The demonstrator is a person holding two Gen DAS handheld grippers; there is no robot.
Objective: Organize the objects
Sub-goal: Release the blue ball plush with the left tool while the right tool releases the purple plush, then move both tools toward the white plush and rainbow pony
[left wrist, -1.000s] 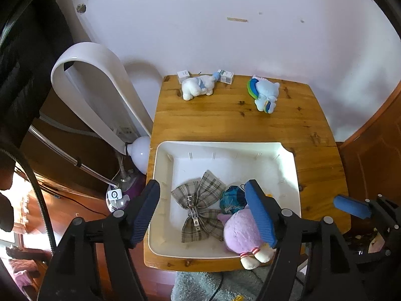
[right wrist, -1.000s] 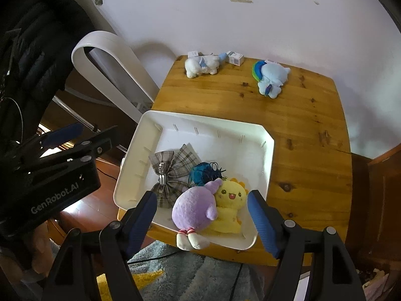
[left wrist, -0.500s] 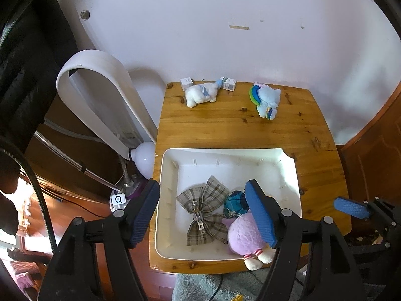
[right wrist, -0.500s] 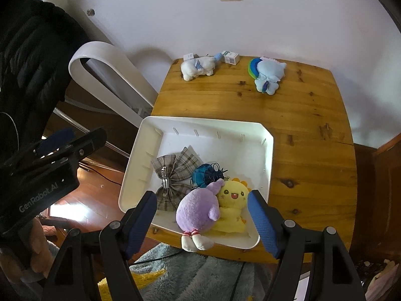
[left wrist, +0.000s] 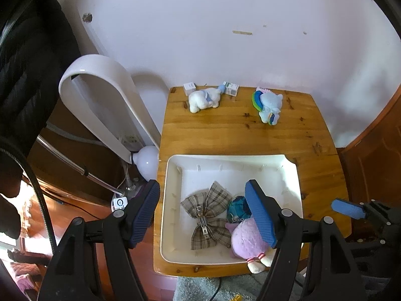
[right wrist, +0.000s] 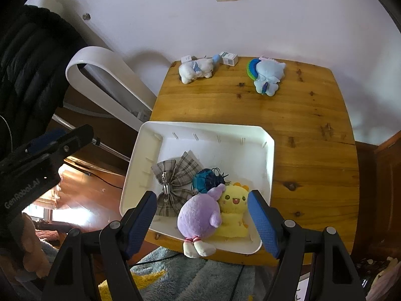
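Change: both views have pulled back and up over the last second; more wall shows, and the toys have not shifted.
White plastic tray (right wrist: 265,155): near edge of the wooden table (right wrist: 310,135), holding the plaid fabric bow (right wrist: 173,178), teal hair ties (right wrist: 204,179), purple plush (right wrist: 198,219) and yellow plush (right wrist: 234,213), gathered as sorted items.
Still out: white plush dog (left wrist: 204,99) and blue rainbow-maned plush pony (left wrist: 268,104) at the far edge, well apart from the tray.
Left hand-held gripper (left wrist: 204,215): spread wide, empty.
Right hand-held gripper (right wrist: 201,222): spread wide, empty.
Hidden: left finger covers the yellow plush; two small boxes unreadable.
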